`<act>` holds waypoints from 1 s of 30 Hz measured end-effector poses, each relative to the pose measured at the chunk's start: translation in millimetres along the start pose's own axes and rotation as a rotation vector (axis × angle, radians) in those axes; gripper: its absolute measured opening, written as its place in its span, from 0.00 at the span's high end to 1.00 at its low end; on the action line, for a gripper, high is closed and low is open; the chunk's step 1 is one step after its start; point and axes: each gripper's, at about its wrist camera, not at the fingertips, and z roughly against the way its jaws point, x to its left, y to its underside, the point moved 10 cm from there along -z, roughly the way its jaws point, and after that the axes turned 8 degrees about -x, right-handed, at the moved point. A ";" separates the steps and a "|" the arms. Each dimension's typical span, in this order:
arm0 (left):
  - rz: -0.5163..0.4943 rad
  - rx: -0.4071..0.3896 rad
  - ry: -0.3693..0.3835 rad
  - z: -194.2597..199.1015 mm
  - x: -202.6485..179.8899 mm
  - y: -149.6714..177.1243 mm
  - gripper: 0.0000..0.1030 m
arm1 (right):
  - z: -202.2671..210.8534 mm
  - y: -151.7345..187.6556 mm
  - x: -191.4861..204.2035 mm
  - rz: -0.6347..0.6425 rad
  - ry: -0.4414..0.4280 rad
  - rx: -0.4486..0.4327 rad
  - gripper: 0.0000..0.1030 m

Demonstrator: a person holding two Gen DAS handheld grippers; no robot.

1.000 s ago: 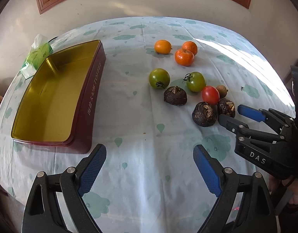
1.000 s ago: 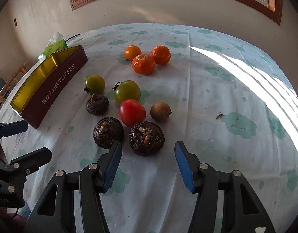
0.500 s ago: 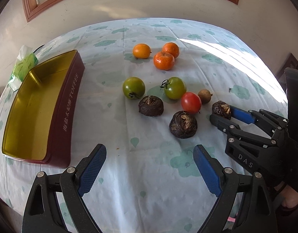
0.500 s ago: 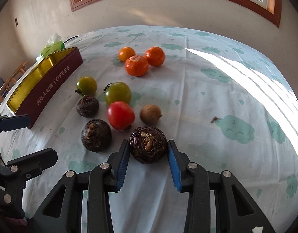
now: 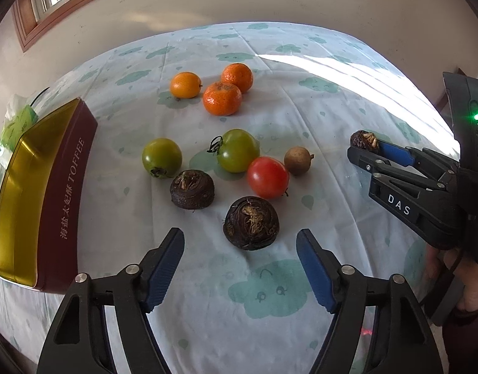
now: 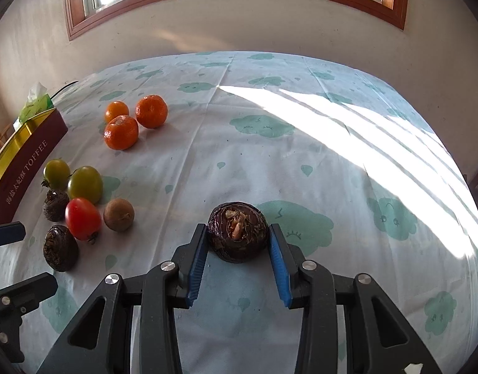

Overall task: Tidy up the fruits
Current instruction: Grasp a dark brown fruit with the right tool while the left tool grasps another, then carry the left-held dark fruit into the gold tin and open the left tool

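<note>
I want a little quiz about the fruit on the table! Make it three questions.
1. True or false: the right claw is shut on a dark brown bulb.
2. How many orange mandarins lie on the tablecloth?
3. Which is nearest the left claw: A) the red tomato, B) a dark bulb, C) the toffee tin?

Key: 1 true; 2 three; 3 B.

Open: bare tablecloth across the table's right half and near edge | Blocked: fruit cluster crowds left-centre, pieces nearly touching | Blocked: toffee tin along the left edge, narrow lane beside the fruit
</note>
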 end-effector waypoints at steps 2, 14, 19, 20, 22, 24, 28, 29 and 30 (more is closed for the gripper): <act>0.009 0.011 0.006 -5.6 -0.6 -0.6 0.38 | 0.4 -0.4 0.4 0.002 0.001 -0.001 0.65; -0.004 0.026 0.008 -20.6 -5.7 1.1 0.57 | 0.9 -0.5 0.1 0.000 -0.001 -0.003 0.64; -0.001 0.025 0.009 -19.6 -5.6 0.7 0.60 | 0.9 -0.8 0.2 0.000 -0.001 -0.004 0.64; 0.001 0.023 0.011 -18.5 -5.1 0.6 0.61 | 1.0 -0.7 0.1 0.000 -0.001 -0.004 0.64; -0.001 0.018 0.016 -14.3 -3.8 0.1 0.61 | 1.0 -0.7 0.1 0.000 -0.001 -0.004 0.64; 0.004 0.012 0.025 -7.0 -1.1 -2.4 0.61 | 0.9 -0.9 0.1 0.000 -0.001 -0.004 0.64; 0.027 -0.030 0.049 19.6 14.2 -16.4 0.61 | 0.9 -0.9 0.2 -0.001 -0.001 -0.004 0.64; 0.039 -0.049 0.048 27.5 22.9 -22.4 0.61 | 0.8 -1.2 0.1 0.000 -0.001 -0.004 0.64; 0.054 -0.071 0.038 35.3 34.8 -28.8 0.61 | 0.9 -1.0 0.2 0.000 -0.001 -0.004 0.64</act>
